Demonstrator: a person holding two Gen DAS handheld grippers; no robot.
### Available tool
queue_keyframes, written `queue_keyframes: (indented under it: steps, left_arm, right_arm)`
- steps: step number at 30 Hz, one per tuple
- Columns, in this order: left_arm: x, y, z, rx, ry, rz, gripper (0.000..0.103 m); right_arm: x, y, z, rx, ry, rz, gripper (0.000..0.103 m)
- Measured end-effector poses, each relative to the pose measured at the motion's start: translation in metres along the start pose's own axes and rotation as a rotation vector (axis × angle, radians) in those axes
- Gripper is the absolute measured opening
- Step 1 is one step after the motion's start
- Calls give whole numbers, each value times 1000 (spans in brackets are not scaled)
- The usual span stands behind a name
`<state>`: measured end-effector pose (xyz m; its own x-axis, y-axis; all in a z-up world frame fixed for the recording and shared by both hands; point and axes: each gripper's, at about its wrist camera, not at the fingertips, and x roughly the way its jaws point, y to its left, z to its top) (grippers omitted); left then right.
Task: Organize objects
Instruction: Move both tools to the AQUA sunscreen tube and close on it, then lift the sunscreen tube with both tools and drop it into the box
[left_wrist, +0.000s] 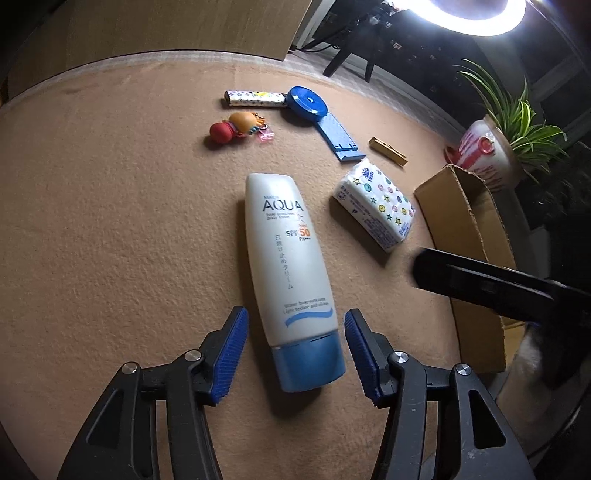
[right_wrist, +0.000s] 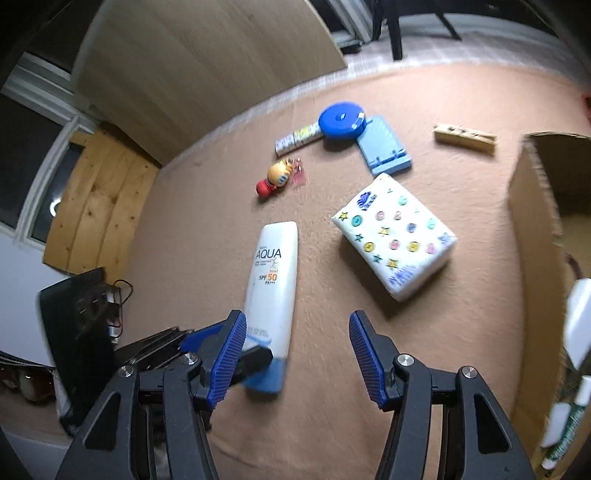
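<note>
Both grippers stand open, holding nothing. Between the left gripper's (left_wrist: 295, 354) fingers lies the sunscreen tube (left_wrist: 286, 258), cap nearest, pads clear of it. Beyond the right gripper (right_wrist: 297, 358), the tissue pack (right_wrist: 393, 234) rests.

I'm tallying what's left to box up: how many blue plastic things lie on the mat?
2: a round blue tape measure at the far side, and a blue phone stand touching it, nearer the tissue pack.

Between my blue-padded left gripper (left_wrist: 295, 354) I see a white sunscreen tube (left_wrist: 284, 251) with a blue cap, beside a white tissue pack (left_wrist: 375, 208) patterned with coloured stars and buttons, on tan cloth (left_wrist: 129, 240).
</note>
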<state>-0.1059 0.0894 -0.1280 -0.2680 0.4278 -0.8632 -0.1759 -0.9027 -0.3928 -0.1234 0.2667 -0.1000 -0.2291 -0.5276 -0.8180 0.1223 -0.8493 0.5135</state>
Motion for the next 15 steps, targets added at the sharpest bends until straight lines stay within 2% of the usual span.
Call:
queue_keyframes:
  steps: [7, 12, 15]
  left_arm:
    - [3, -2, 3, 0, 3, -12, 58]
    - [6, -1, 4, -4, 8, -19, 58]
    - [7, 1, 4, -13, 9, -28, 57]
  right_arm:
    - [28, 7, 7, 1, 42, -5, 53]
    - [39, 10, 8, -12, 70, -8, 40]
    - [47, 11, 7, -17, 89, -2, 37]
